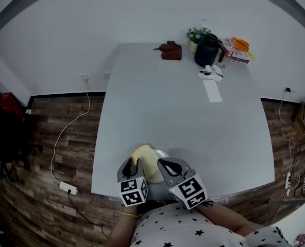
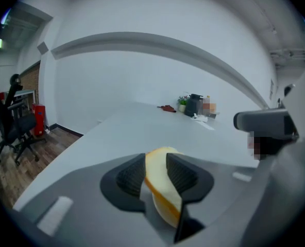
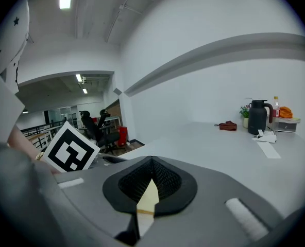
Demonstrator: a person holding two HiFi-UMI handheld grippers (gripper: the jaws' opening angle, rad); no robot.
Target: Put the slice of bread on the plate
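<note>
A thick slice of bread [image 1: 145, 159] with a yellow crust stands on edge at the near edge of the grey table [image 1: 178, 122], over a white plate [image 1: 162, 154] that peeks out to its right. My left gripper [image 1: 133, 164] has the bread [image 2: 163, 189] between its jaws. They are spread; the slice leans on the right pad, and a sliver of gap shows at the left pad. My right gripper [image 1: 165, 163] hovers just right of the bread, beside the left gripper. In the right gripper view the right gripper [image 3: 151, 164] is shut, its pads meeting at the tip with nothing held.
At the table's far end stand a black kettle [image 1: 208, 49], a small plant [image 1: 195, 36], a brown pouch [image 1: 170, 50], orange items [image 1: 239, 46] and papers [image 1: 212, 84]. A power strip [image 1: 68, 188] lies on the wooden floor at left. Office chairs [image 2: 13, 122] stand beyond.
</note>
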